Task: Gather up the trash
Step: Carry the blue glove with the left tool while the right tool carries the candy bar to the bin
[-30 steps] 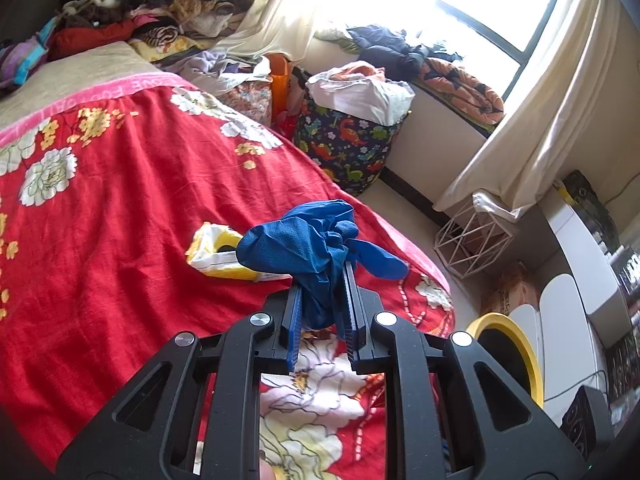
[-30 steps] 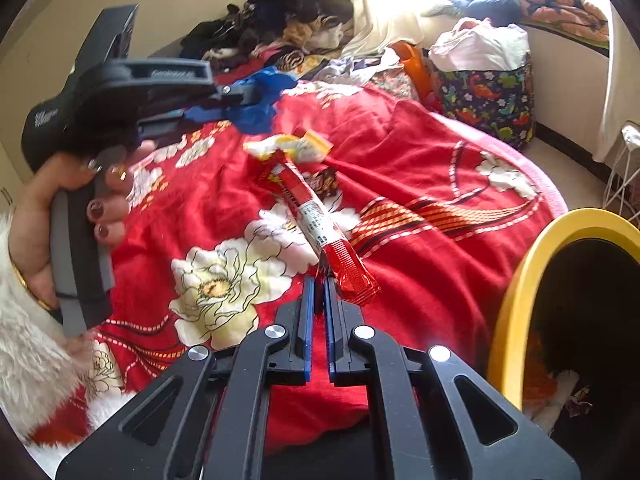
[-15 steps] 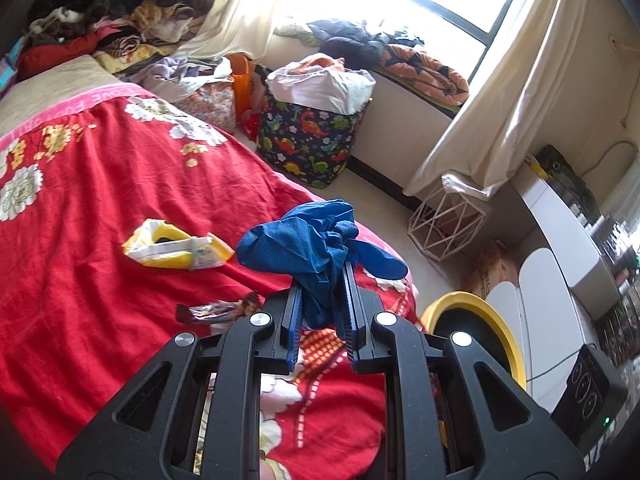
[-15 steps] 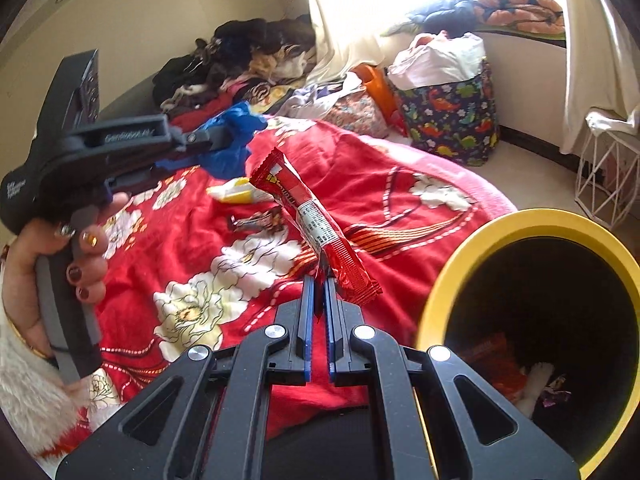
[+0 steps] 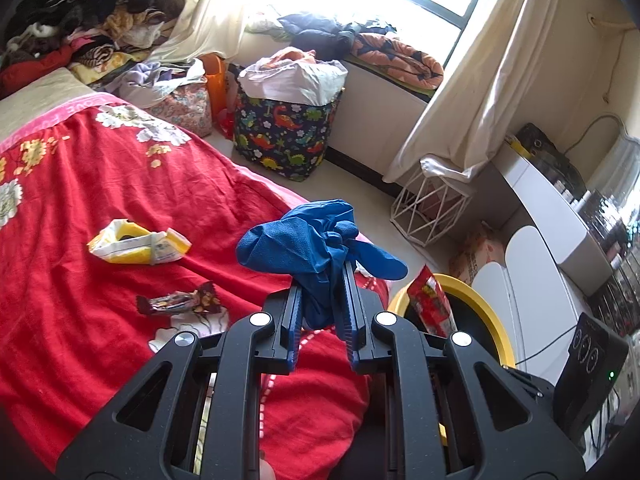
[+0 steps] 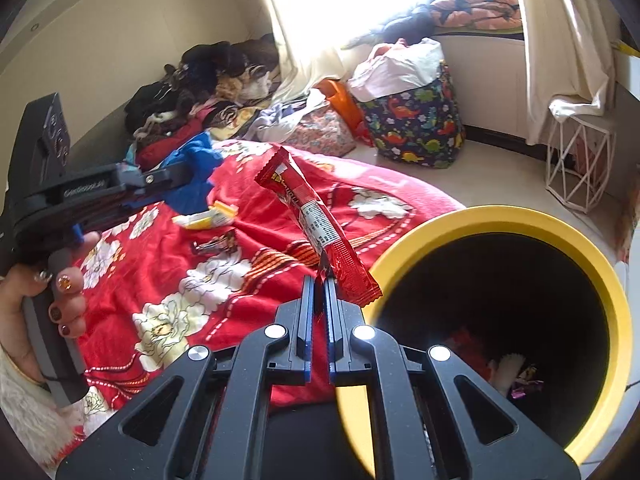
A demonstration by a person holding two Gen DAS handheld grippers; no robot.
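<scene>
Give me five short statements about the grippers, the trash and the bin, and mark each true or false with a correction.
1. The left gripper is shut on a blue glove. True.
2. The right gripper stands open and holds nothing. False: it is shut on a red wrapper.
3. The yellow-rimmed bin already has trash inside. True.
4. A yellow packet and a dark candy wrapper lie on the red bedspread. True.
5. The yellow-rimmed bin stands on the bedspread. False: it stands beside the bed.
</scene>
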